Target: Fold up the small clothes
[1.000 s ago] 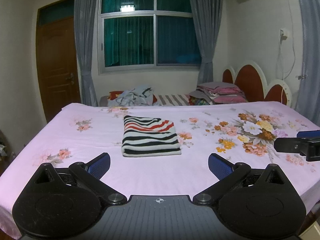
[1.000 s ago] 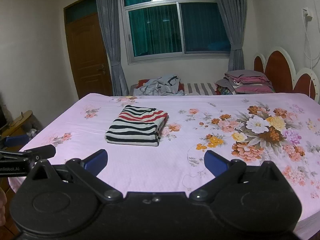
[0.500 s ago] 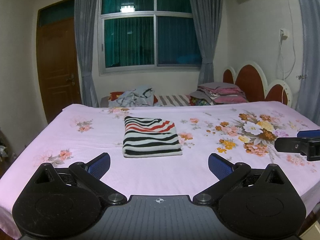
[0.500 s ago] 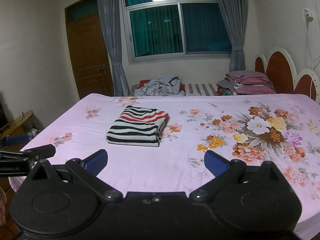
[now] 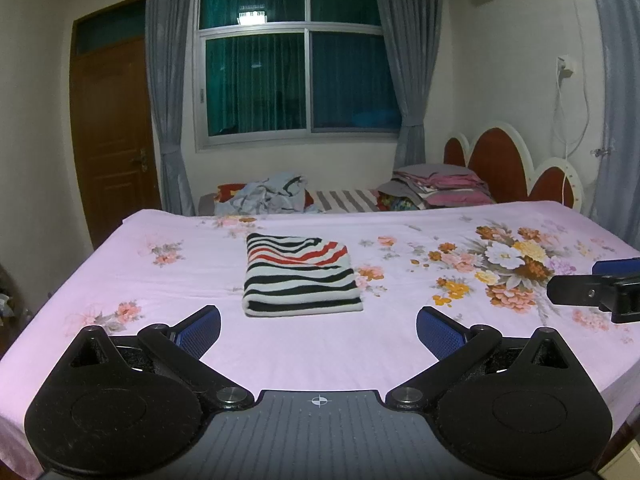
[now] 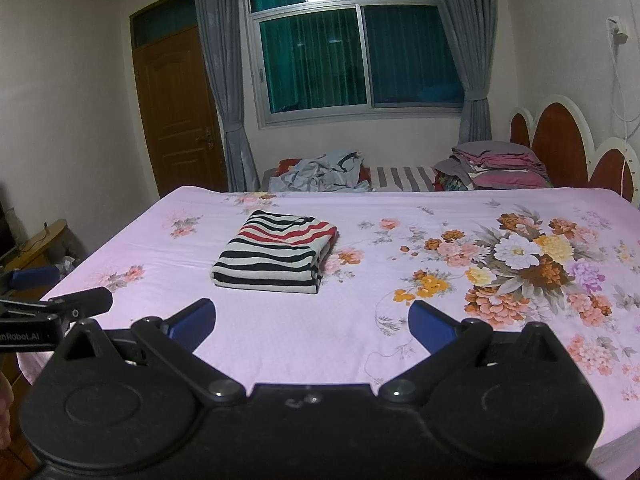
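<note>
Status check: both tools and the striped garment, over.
Left tool open, empty. Right tool open, empty. Black, white and red striped garment folded on pink floral bedsheet, untouched. Nothing between.

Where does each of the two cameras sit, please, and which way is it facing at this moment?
Left wrist: on the left gripper, above the near bed edge, facing the window; its own open jaws show, and the right gripper at the right edge.
Right wrist: on the right gripper, facing likewise; its open jaws show, and the left gripper at the left edge.
Shared: the folded striped garment on the floral sheet, the window, door and headboard.
</note>
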`<action>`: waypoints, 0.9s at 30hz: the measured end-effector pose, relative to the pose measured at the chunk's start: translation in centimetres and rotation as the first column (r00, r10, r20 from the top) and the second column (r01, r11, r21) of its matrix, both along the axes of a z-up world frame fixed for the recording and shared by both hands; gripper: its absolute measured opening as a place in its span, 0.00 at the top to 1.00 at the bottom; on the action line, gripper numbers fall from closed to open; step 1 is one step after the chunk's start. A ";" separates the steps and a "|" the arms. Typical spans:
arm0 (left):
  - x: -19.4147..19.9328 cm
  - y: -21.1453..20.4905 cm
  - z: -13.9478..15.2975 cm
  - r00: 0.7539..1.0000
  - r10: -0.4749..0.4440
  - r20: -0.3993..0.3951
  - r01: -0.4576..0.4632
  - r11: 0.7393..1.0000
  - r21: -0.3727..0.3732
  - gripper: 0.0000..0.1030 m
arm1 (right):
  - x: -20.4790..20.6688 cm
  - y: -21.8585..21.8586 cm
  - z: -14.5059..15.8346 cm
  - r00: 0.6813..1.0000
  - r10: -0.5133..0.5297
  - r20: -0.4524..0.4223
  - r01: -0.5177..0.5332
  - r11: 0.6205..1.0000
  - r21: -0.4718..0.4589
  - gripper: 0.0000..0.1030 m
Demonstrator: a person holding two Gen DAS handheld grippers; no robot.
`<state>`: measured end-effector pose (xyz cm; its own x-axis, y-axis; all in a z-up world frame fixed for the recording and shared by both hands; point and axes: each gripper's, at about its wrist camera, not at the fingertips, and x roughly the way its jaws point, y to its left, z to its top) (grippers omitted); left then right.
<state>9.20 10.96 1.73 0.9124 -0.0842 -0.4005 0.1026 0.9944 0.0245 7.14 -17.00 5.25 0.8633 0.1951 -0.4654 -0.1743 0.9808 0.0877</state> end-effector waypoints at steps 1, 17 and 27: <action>0.1 0.1 0.0 1.000 0.000 0.000 0.000 1.000 -0.001 0.00 | 0.0 0.0 0.0 1.000 0.001 0.000 -0.001 1.000 0.000 0.00; 0.4 0.2 -0.2 1.000 -0.024 0.000 0.024 1.000 -0.002 0.00 | 0.3 -0.1 -0.1 1.000 0.011 -0.004 -0.011 1.000 -0.004 0.00; 0.4 0.6 -0.1 1.000 0.005 0.009 -0.005 1.000 -0.005 0.00 | 0.3 -0.3 -0.3 1.000 0.023 -0.003 -0.023 1.000 -0.003 0.00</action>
